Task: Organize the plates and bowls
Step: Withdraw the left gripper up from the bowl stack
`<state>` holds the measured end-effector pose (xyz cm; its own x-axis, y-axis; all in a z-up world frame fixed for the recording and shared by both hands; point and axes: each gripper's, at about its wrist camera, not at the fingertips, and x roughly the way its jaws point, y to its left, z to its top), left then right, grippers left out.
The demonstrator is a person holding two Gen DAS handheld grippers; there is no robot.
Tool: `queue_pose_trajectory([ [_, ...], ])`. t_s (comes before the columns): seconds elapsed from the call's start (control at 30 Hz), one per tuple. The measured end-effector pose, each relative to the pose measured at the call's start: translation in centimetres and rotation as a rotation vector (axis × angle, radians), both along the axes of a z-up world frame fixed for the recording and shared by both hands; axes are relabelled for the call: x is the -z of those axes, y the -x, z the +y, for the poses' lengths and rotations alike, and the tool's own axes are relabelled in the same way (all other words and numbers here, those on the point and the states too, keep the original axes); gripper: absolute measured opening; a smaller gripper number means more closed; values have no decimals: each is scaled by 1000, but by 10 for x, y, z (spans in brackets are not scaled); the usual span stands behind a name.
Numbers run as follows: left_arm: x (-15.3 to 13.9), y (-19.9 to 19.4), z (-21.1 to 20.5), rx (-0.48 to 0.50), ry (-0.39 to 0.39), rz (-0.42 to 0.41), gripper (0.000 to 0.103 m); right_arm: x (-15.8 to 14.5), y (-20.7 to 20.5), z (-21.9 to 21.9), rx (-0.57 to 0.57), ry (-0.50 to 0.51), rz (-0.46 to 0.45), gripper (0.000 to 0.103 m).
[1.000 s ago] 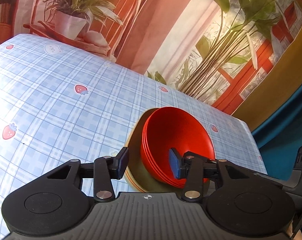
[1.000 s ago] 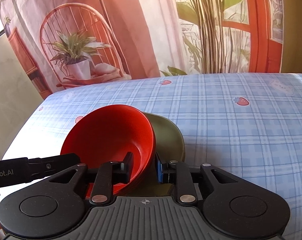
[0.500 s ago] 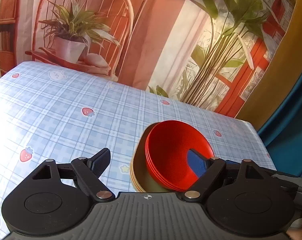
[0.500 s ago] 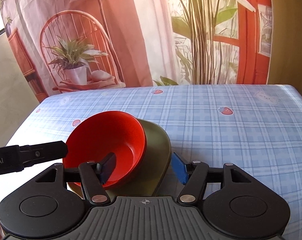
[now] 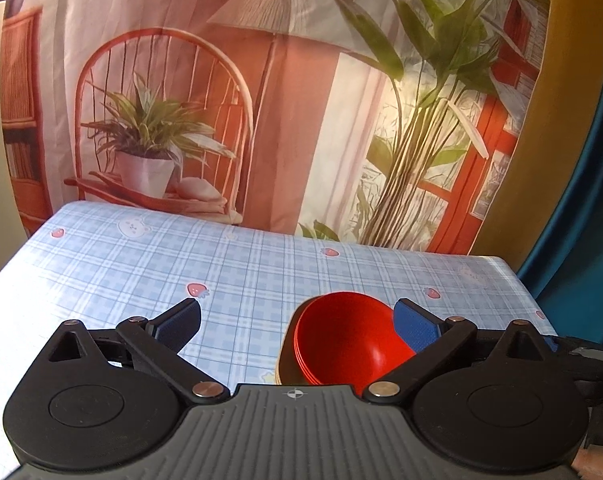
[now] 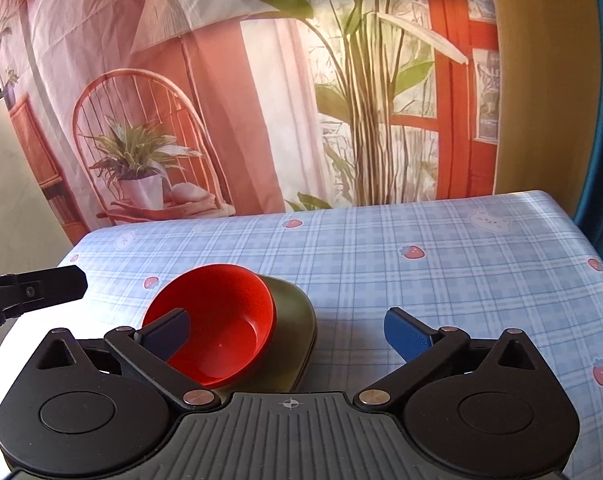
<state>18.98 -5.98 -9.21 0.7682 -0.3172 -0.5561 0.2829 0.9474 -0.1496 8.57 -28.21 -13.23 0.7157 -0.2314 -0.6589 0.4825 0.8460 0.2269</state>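
A nested stack of red bowls (image 5: 349,344) rests on stacked olive-green plates (image 5: 284,356) on the blue checked tablecloth (image 5: 141,264). My left gripper (image 5: 297,318) hovers above and behind the stack; its jaws are opening wide and touch nothing. In the right wrist view the red bowls (image 6: 221,320) and green plates (image 6: 297,320) lie below my right gripper (image 6: 287,330). Its jaws are also opening, and both pads are clear of the rims. One finger of the left gripper (image 6: 41,290) reaches in from the left edge.
The tablecloth (image 6: 461,280) carries strawberry and bear prints. A printed backdrop (image 5: 301,120) of a chair, lamp and plants hangs right behind the table's far edge. A blue curtain (image 5: 581,220) stands past the right edge.
Both grippers have opened wide, let go of the rims of the bowl-and-plate stack, and risen back from it. The stack stays on the table.
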Motion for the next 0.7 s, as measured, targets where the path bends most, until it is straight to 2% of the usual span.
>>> queue_pose_trajectory([
  [0.23, -27, 20, -5, -36, -112, -79, 103, -25, 20, 5, 55, 52, -35, 103],
  [0.43, -54, 49, -11, -37, -198, -161, 103, -46, 42, 11, 75, 37, -91, 103],
  [0.53, -66, 62, -10, -32, -201, -179, 103, -58, 50, 19, 76, 57, -94, 103],
  [0.7, -83, 85, 3, -3, -131, -179, 103, -80, 65, 38, 70, 115, -101, 103],
])
